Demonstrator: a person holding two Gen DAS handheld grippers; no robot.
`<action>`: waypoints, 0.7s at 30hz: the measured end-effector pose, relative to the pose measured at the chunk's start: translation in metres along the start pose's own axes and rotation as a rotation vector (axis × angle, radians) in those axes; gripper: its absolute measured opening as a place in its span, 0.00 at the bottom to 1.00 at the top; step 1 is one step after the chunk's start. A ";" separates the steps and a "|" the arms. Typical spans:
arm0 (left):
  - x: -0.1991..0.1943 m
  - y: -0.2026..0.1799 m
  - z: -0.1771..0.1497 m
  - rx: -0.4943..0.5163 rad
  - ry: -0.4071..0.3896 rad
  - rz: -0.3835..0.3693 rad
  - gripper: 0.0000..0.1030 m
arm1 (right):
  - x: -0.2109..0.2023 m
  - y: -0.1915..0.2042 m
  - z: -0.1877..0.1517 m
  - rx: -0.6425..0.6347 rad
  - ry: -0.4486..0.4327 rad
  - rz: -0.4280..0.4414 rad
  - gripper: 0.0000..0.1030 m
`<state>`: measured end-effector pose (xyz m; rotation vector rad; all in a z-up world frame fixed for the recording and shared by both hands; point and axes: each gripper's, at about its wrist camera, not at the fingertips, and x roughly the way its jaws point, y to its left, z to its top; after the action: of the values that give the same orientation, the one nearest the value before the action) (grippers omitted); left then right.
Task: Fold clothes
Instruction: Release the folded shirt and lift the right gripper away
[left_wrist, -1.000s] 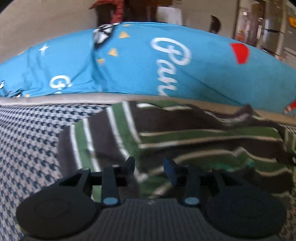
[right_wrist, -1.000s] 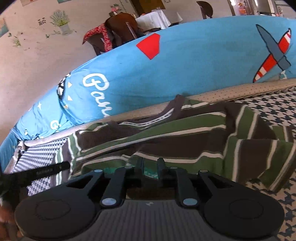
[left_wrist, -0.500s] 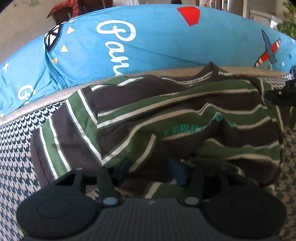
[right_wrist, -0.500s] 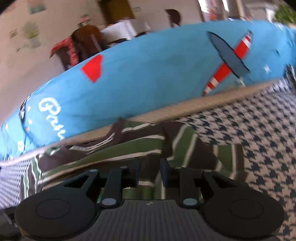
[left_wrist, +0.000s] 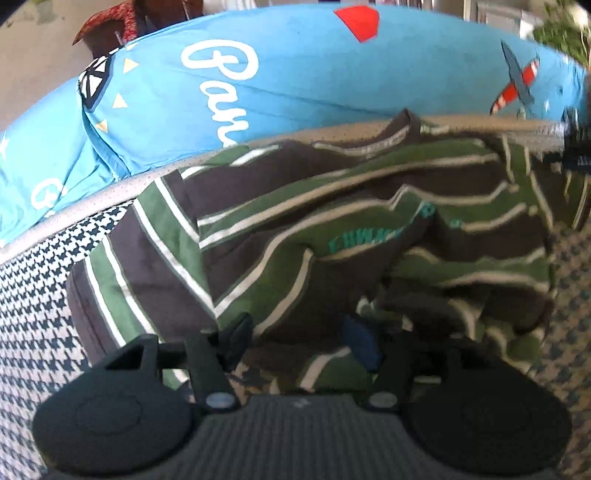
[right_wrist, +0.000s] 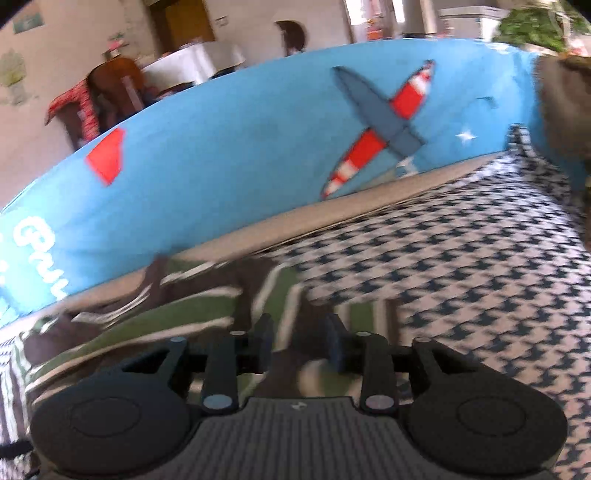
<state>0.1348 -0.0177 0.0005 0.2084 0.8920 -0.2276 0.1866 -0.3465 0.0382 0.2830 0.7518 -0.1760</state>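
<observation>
Crumpled brown-and-green striped shirt (left_wrist: 332, 229) on houndstooth bedcover (right_wrist: 461, 277), left gripper (left_wrist: 301, 341) and right gripper (right_wrist: 300, 345) jaws opening, released, over shirt, blue printed pillow (right_wrist: 240, 155) behind.

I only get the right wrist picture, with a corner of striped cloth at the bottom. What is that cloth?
Observer: A whole striped shirt, brown and green, lying rumpled on the checked cover.
Operator: Any writing on it?
Observer: Yes, teal letters on a green stripe, too blurred to read.
Operator: Where is the other gripper?
Observer: The left gripper is over the shirt's near edge, its jaws opening, with cloth between them but not pinched.
</observation>
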 end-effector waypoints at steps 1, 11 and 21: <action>-0.002 0.000 0.001 -0.017 -0.012 -0.012 0.56 | 0.001 -0.006 0.002 0.018 0.001 -0.025 0.35; -0.003 -0.017 0.000 0.015 -0.031 -0.036 0.69 | 0.014 -0.017 -0.002 0.129 0.073 0.014 0.38; -0.001 -0.025 -0.006 0.042 -0.017 -0.054 0.74 | -0.015 -0.002 0.006 0.015 -0.210 -0.023 0.05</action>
<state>0.1231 -0.0396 -0.0040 0.2208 0.8771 -0.2983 0.1791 -0.3496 0.0523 0.2661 0.5459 -0.2291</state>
